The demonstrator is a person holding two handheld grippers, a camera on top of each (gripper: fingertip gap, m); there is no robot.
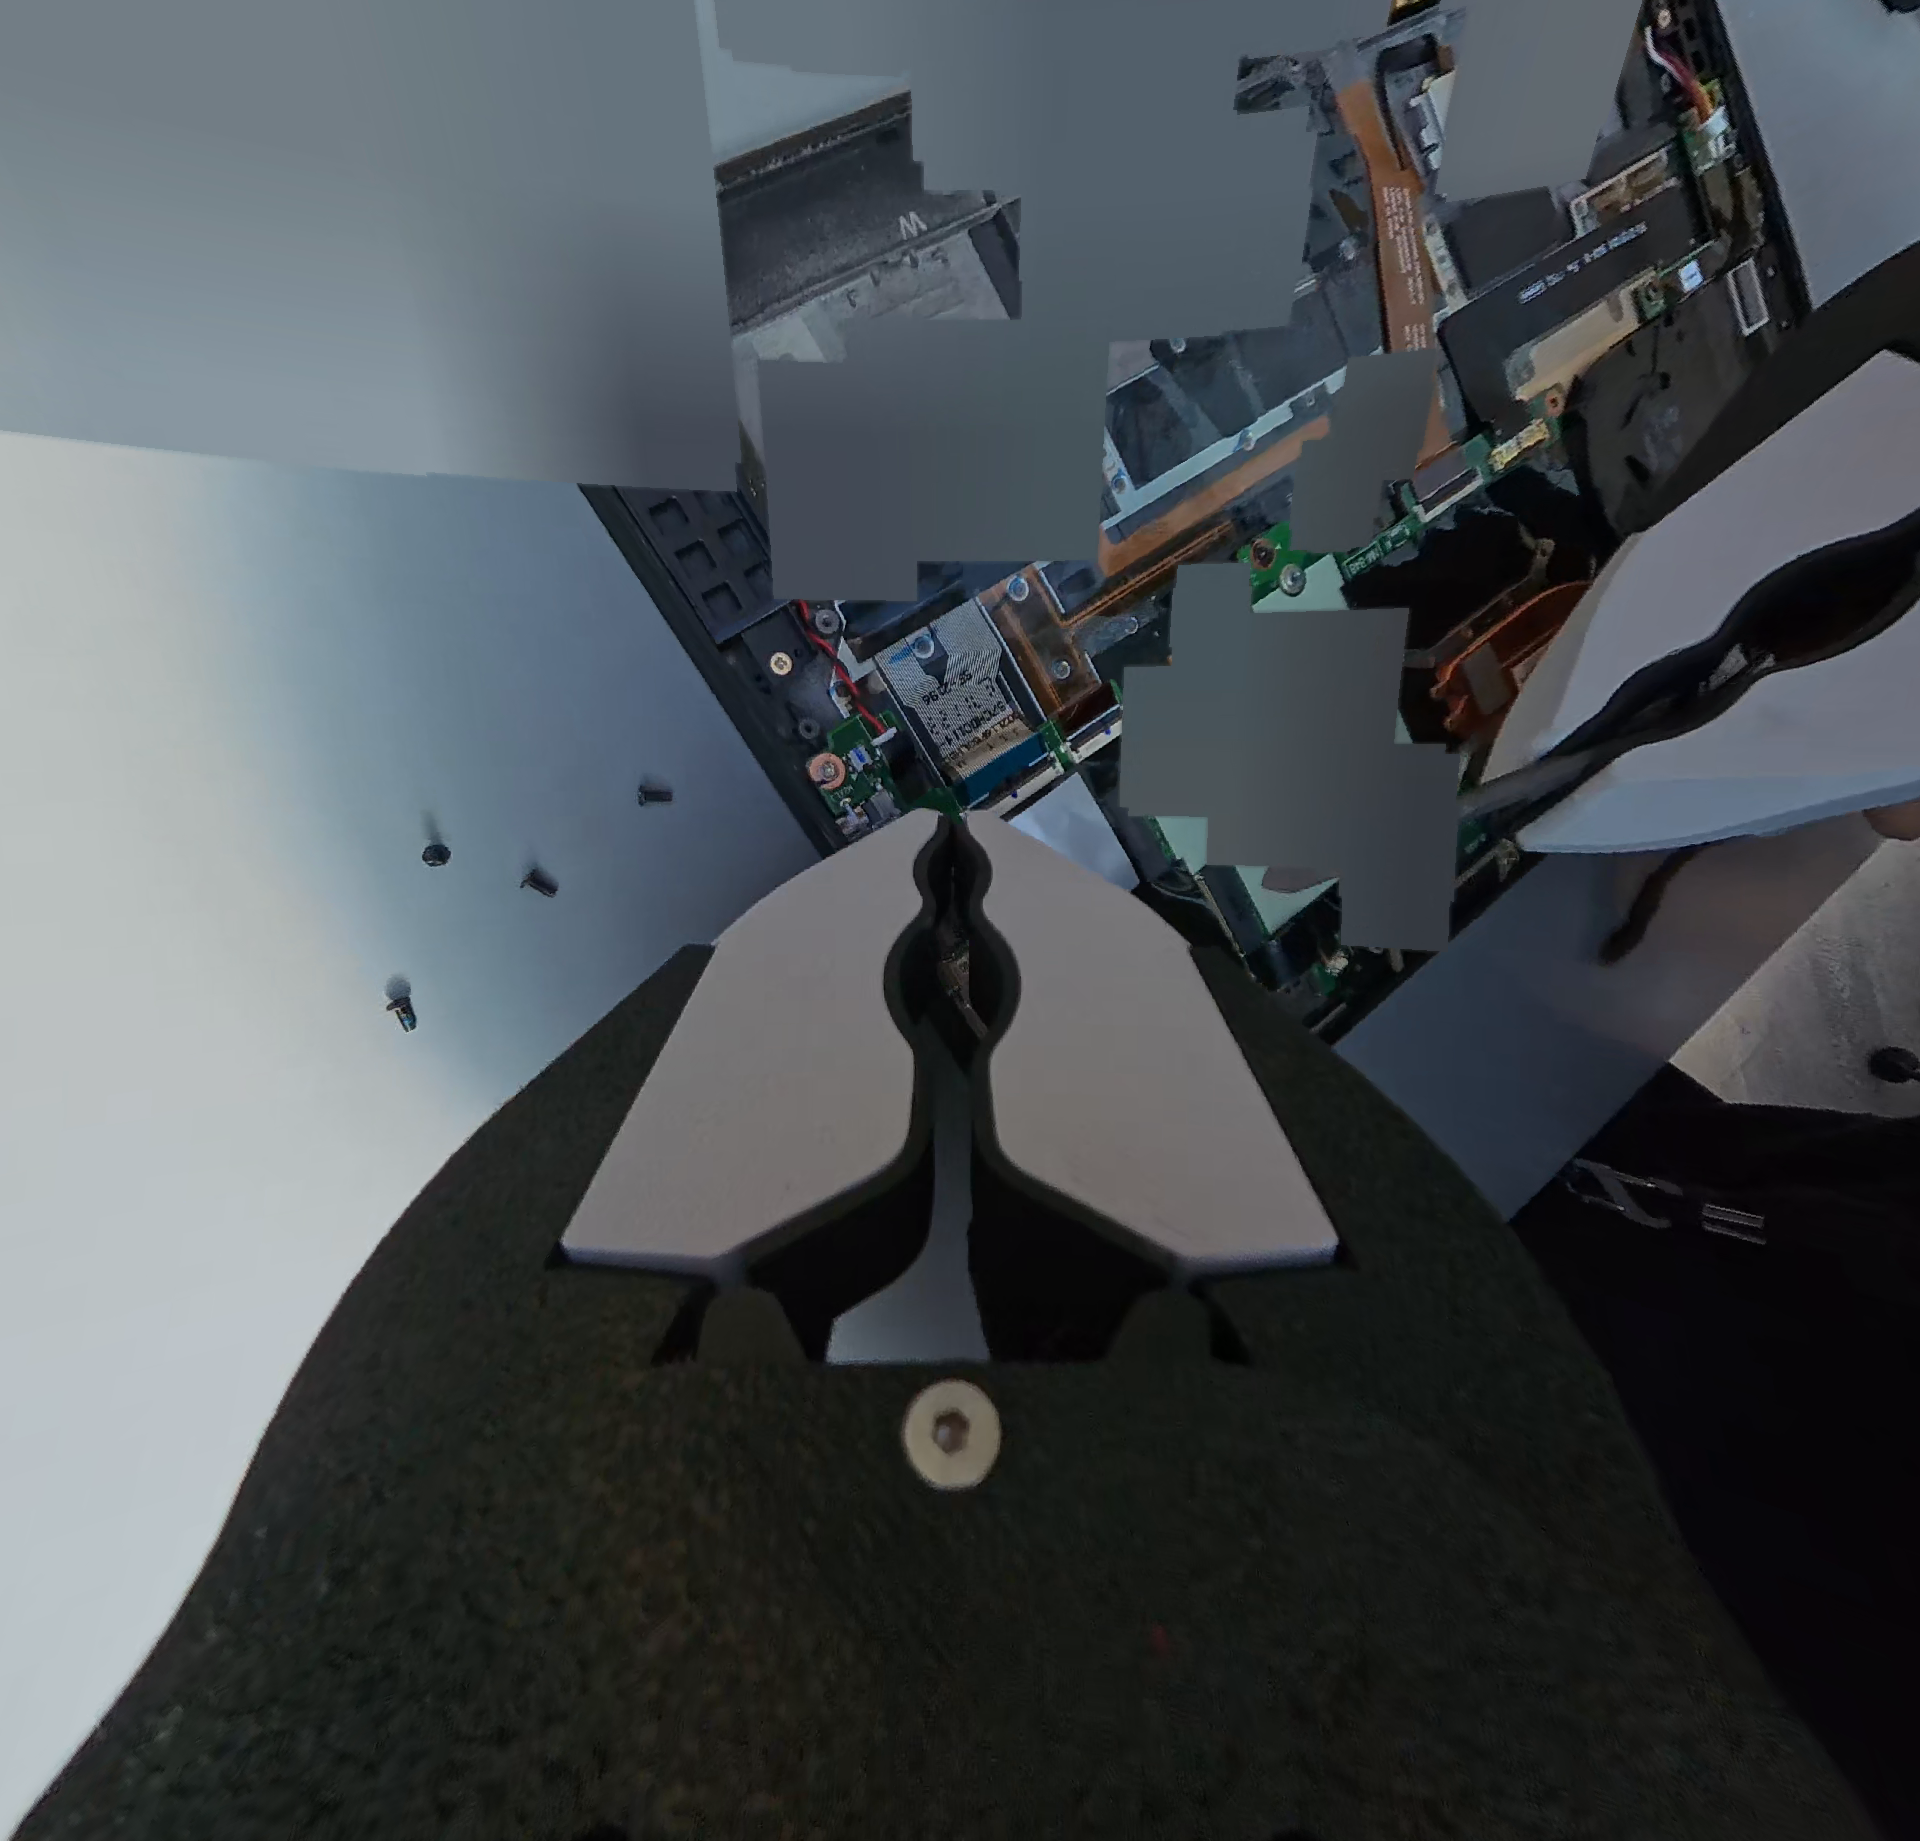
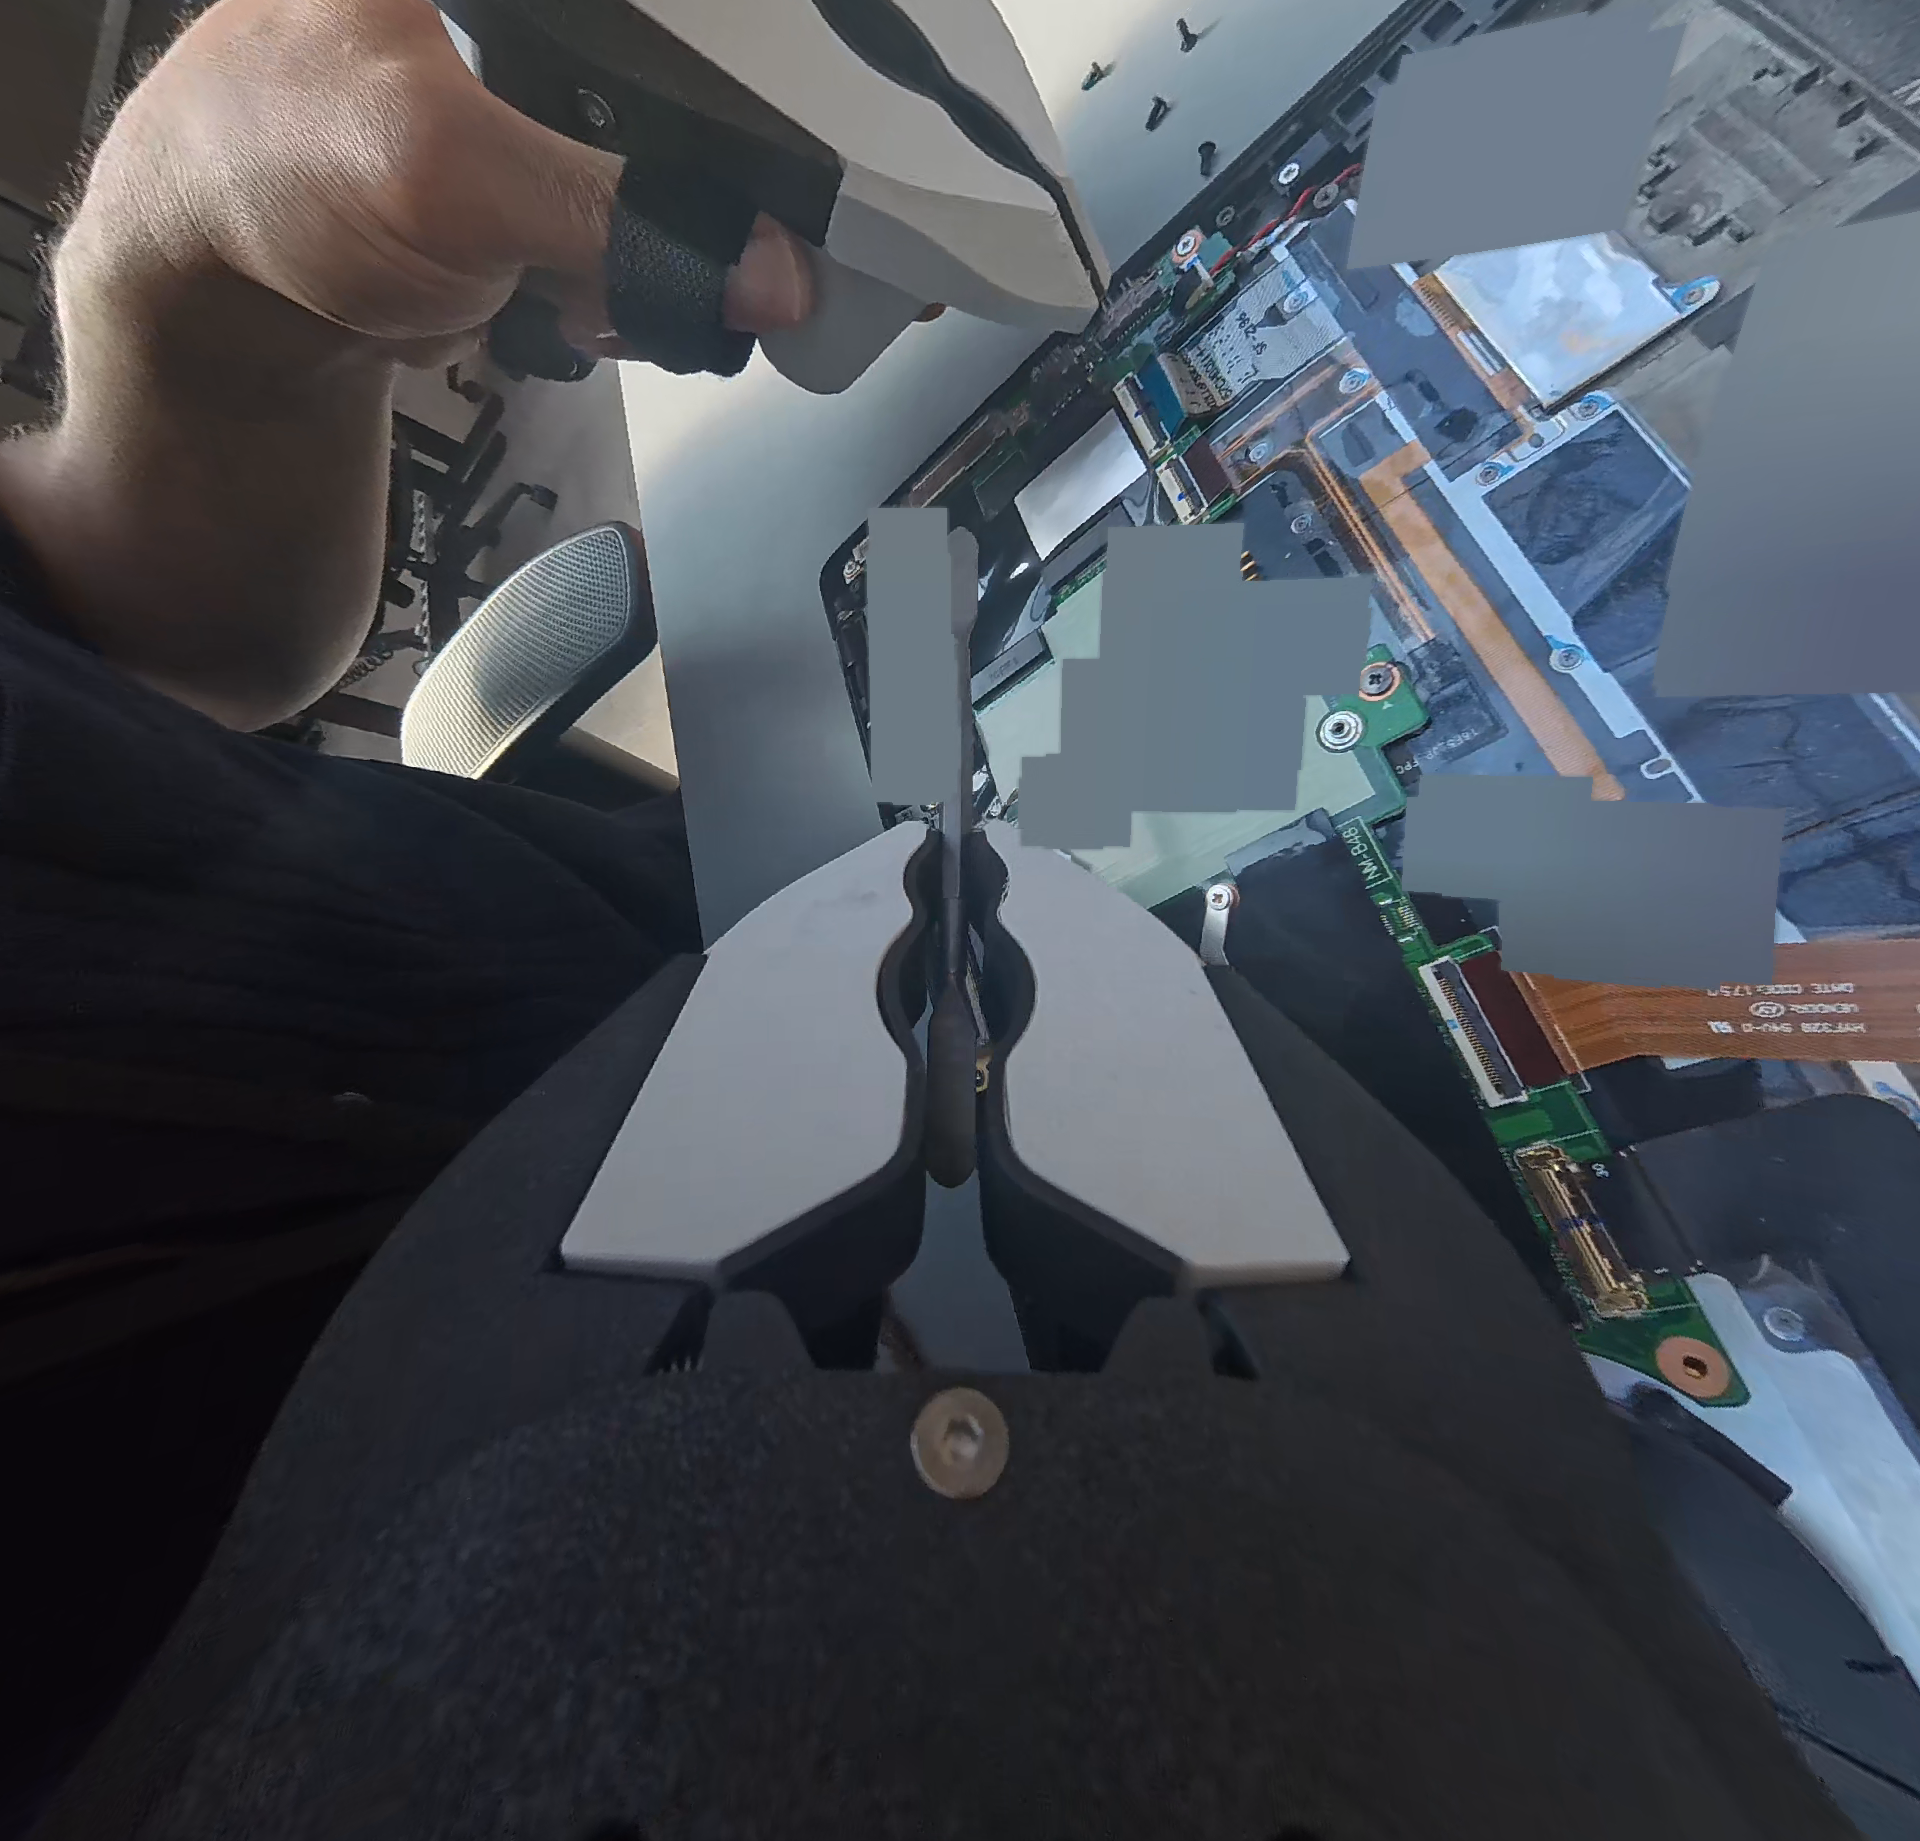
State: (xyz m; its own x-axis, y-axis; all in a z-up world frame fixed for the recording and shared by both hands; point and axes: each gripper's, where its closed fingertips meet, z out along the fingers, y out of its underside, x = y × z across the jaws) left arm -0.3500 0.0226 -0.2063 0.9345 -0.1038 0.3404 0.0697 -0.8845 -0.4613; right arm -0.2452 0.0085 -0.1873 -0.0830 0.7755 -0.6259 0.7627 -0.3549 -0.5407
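Laptop (image 1: pixel 1049 638), its underside opened to bare boards and ribbon cables, lies on the white worktop (image 1: pixel 312 700). The right gripper (image 2: pixel 954 835) clamps a thin black pry tool (image 2: pixel 962 669) aimed over the board. The left gripper (image 1: pixel 951 825), fingers pressed together, hovers at the laptop's edge. Loose screws (image 1: pixel 539 879) lie nearby.

Flat grey patches cover large areas of the opened laptop (image 1: pixel 1195 586) in both views; the components beneath them cannot be identified. In the right wrist view, one patch hides the side of the thin black tool (image 2: pixel 961 711) near its tip, so tip contact with the board cannot be determined. The left gripper (image 1: pixel 951 835) conceals a small dark part between its fingers; its identity is indeterminate. Loose screws (image 1: pixel 538 882) are too small for detail.
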